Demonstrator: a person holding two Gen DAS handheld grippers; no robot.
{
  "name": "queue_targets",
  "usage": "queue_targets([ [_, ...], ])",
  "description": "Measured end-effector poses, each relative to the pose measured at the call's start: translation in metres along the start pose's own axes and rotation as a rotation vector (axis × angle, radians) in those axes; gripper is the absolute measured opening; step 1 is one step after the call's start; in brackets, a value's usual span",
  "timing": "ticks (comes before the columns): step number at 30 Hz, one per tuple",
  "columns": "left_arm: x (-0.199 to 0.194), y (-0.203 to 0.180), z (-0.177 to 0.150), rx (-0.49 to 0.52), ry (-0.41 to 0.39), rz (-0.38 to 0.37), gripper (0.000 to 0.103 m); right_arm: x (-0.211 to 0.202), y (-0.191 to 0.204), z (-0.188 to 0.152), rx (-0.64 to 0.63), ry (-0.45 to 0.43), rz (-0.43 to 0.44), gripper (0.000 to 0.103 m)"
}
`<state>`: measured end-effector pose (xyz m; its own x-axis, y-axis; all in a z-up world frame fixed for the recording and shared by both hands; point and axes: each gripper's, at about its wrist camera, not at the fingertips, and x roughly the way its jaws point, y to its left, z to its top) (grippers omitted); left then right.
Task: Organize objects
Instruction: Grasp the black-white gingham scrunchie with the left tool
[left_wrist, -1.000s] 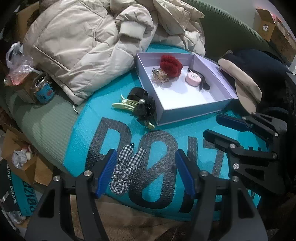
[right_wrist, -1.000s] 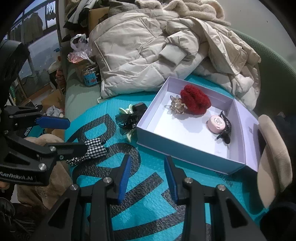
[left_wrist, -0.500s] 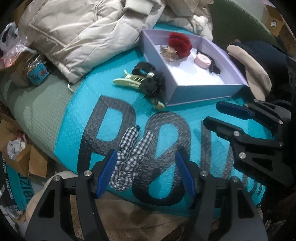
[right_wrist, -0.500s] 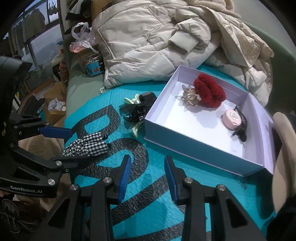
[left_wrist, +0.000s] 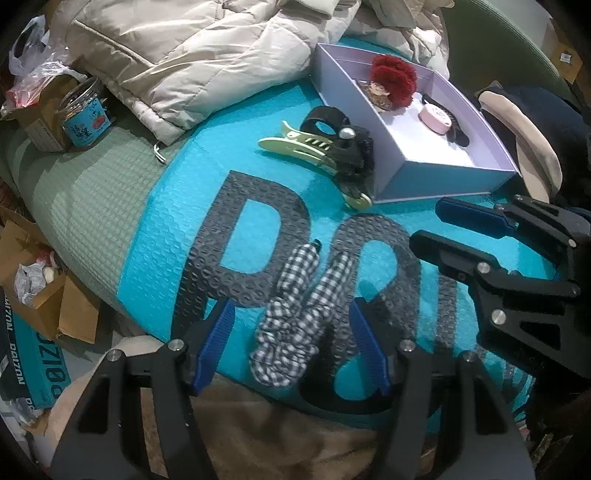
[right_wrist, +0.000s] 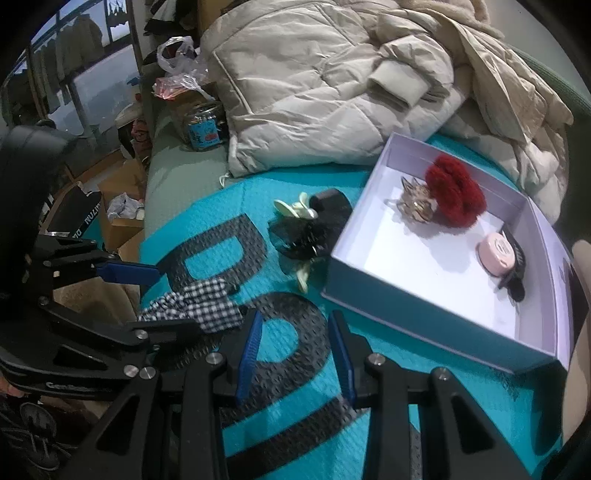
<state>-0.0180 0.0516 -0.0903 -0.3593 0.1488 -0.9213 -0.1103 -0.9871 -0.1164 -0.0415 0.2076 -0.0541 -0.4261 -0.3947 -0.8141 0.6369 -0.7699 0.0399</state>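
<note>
A black-and-white checked scrunchie (left_wrist: 299, 314) lies on the teal mat (left_wrist: 166, 258), between the fingers of my left gripper (left_wrist: 291, 332). The blue pads stand apart from the cloth on both sides. My right gripper (right_wrist: 295, 332) hovers open over the mat's dark lettering with nothing between its fingers. It sits just right of the left one (right_wrist: 147, 299). A lilac box (right_wrist: 424, 325) holds a red fuzzy scrunchie (right_wrist: 454, 195), a golden clip (right_wrist: 415, 203), a pink round case (right_wrist: 496, 253) and a black claw clip (right_wrist: 515, 273). A pale green clip (left_wrist: 295, 147) and a black bow clip (left_wrist: 343, 147) lie beside the box.
A beige puffer jacket (right_wrist: 332, 85) is heaped behind the box. A jar with a blue label (left_wrist: 83, 118) stands at the left on a green cushion. A beige and dark hat (left_wrist: 524, 129) lies right of the box. Cardboard boxes (left_wrist: 44, 295) sit below the mat's left edge.
Both grippers have sunk closer to the mat. The checked scrunchie now sits more centrally between the left fingers, and the box has slid up and to the right in both views.
</note>
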Motion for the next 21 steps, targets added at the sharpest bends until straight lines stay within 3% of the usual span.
queue_targets([
  [9,0.007,0.015,0.007,0.004,-0.017,0.004,0.038,0.007,0.010,0.018,0.000,-0.045,0.017,0.037],
  [21,0.019,0.054,0.033,-0.054,-0.034,0.014,0.037,0.026,0.015,0.031,0.034,-0.059,-0.019,0.037],
])
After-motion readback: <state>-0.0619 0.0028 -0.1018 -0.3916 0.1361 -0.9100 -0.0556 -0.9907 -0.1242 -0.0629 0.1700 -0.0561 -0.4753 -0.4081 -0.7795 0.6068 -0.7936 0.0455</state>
